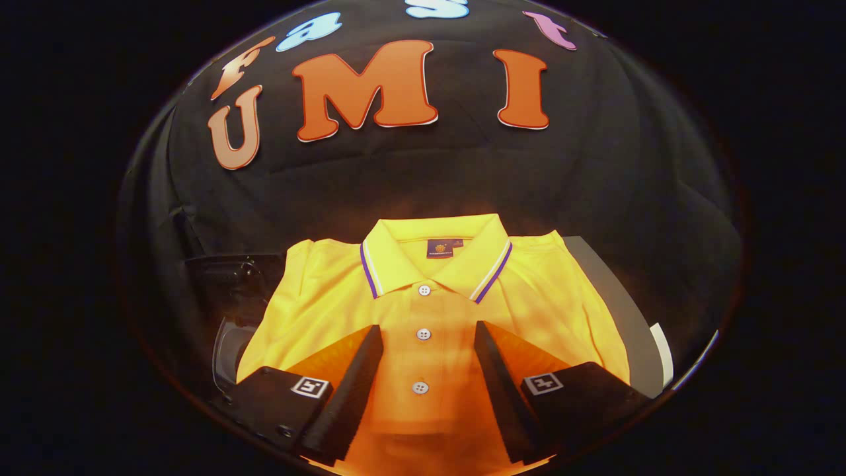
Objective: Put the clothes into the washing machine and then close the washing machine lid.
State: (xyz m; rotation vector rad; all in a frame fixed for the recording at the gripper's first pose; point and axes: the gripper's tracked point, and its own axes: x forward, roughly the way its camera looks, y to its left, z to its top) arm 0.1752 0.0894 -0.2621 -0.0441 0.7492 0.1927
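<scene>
A folded yellow polo shirt (429,297) lies flat below and just ahead of my fingers, its collar with purple and white trim pointing away from me. Its row of white buttons runs down the gap between my fingers. My gripper (428,329) is open above the shirt's lower front, with the two black fingers (353,377) spread apart to either side of the placket and nothing pressed between them. Whether the fingers touch the cloth I cannot tell. A dark machine part with a clear curved edge (228,317) shows left of the shirt.
The shirt rests on a grey surface (628,317) that shows along its right side, with a white edge (663,354) beyond it. Black cloth forms the booth's wall (628,165) behind the shirt.
</scene>
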